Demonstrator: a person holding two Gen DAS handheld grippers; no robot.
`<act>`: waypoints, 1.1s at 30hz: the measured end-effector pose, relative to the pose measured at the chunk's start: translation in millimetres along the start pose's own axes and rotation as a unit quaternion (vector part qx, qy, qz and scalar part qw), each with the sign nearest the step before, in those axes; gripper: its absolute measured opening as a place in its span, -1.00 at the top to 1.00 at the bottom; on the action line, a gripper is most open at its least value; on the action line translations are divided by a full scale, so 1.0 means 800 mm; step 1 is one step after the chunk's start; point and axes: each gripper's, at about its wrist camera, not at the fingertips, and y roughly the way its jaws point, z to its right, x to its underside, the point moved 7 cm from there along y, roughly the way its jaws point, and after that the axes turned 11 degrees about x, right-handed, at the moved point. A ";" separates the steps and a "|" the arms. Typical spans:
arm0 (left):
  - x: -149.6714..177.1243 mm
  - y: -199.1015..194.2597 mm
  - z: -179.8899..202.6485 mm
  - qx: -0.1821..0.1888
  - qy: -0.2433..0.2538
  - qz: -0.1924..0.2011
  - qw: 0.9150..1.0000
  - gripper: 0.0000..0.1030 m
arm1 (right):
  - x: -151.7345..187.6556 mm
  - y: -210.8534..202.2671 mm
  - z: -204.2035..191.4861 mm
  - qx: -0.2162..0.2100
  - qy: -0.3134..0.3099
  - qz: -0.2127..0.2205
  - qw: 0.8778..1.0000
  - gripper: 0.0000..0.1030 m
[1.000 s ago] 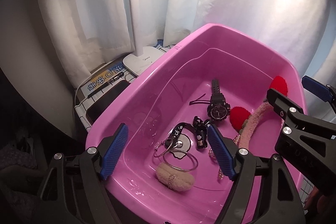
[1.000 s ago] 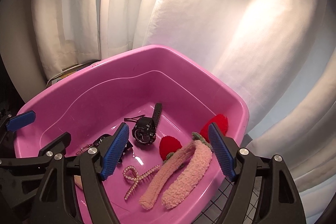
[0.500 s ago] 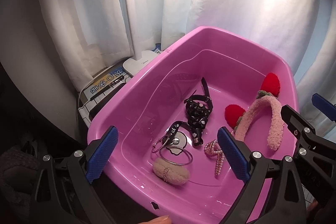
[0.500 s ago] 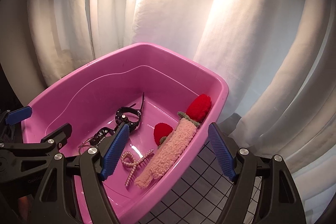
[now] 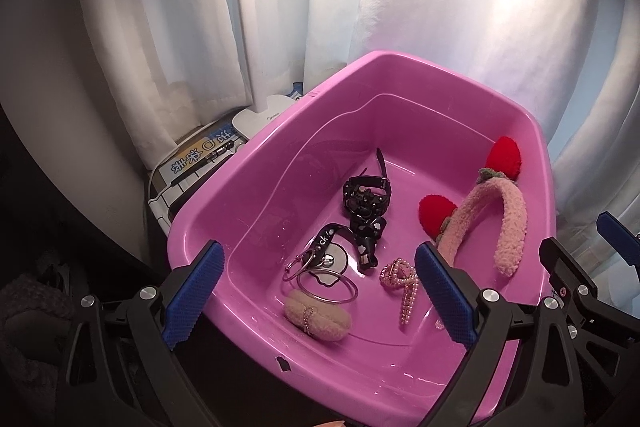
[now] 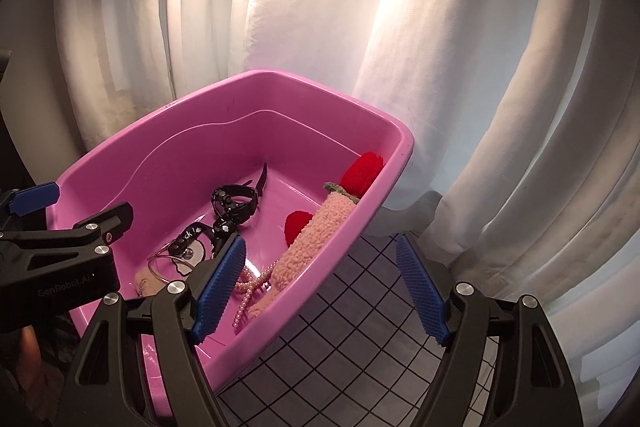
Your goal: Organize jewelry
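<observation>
A pink tub (image 5: 240, 159) holds the jewelry. Inside lie a black watch (image 5: 366, 205) on its side, a black strap (image 5: 332, 233), metal rings (image 5: 326, 283), a beige fluffy scrunchie (image 5: 318, 319), a pearl hair clip (image 5: 402, 281) and a pink fluffy headband (image 5: 508, 223) with red strawberries. My left gripper (image 5: 320, 295) hovers open over the tub's near edge, holding nothing. My right gripper (image 6: 320, 287) stands open and empty over the tub's right rim (image 6: 400, 143) and the cloth beside it. The watch (image 6: 234, 201) and headband (image 6: 316, 239) also show there.
White curtains hang close behind and to the right of the tub. A white lamp base (image 5: 260, 115), a booklet with blue characters (image 5: 196, 155) and a pen sit left of the tub. A dark grid-patterned cloth (image 6: 360, 307) covers the surface to the tub's right.
The left jaws spread wider and that gripper drew back from the tub. The watch tipped from face-up onto its side. The right gripper slid right, off the tub toward the grid cloth.
</observation>
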 end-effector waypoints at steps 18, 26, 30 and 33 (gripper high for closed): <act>0.006 -0.005 0.009 -0.001 0.009 -0.003 1.000 -0.85 | 0.025 -0.008 0.016 0.011 0.068 -0.022 0.997 -0.44; 0.008 -0.006 0.011 -0.004 0.011 -0.003 1.000 -0.85 | 0.027 -0.010 0.022 0.033 0.095 -0.027 0.995 -0.44; 0.009 -0.007 0.011 -0.005 0.011 -0.003 1.000 -0.85 | 0.027 -0.010 0.025 0.034 0.101 -0.029 0.994 -0.44; 0.009 -0.008 0.010 -0.005 0.011 -0.003 1.000 -0.85 | 0.028 -0.011 0.025 0.033 0.103 -0.029 0.994 -0.44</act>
